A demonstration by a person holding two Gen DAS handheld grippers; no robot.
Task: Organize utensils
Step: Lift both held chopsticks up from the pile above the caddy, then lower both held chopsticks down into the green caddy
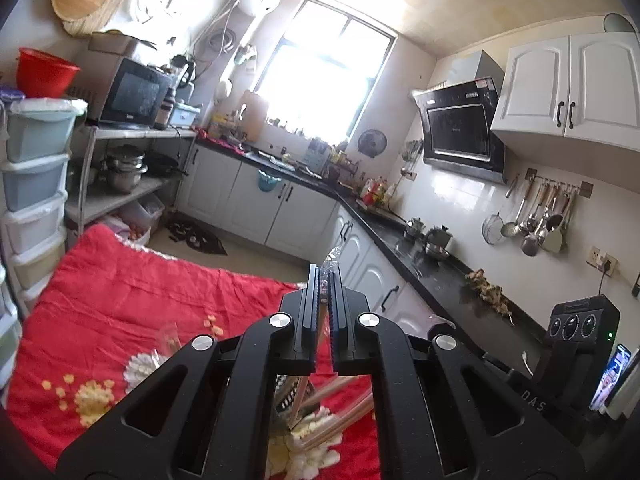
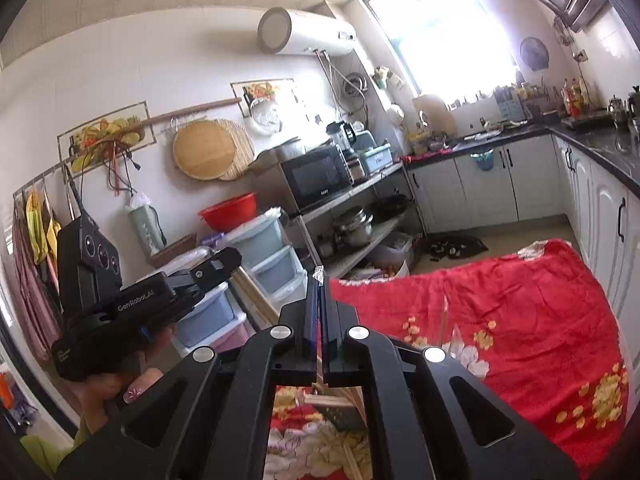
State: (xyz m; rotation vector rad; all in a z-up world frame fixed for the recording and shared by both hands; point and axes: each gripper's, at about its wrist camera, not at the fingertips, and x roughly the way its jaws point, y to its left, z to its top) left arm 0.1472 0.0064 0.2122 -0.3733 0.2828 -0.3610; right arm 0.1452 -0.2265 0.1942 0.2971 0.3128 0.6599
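Both tongs, left (image 1: 325, 280) and right (image 2: 320, 280), clench one crinkly clear wrapper (image 1: 332, 258) above the red cloth (image 1: 132, 284); uneven pulling could tear it, spilling chopsticks (image 1: 340, 394).

Home kitchen: white cabinets (image 1: 568, 84), black counter (image 1: 432, 276), range hood (image 1: 464, 128), microwave (image 1: 134, 94) (hanging ladles (image 1: 536, 220)).

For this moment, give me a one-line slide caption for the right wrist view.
Right gripper shut on clear plastic wrap above a red floral cloth, left gripper alongside.
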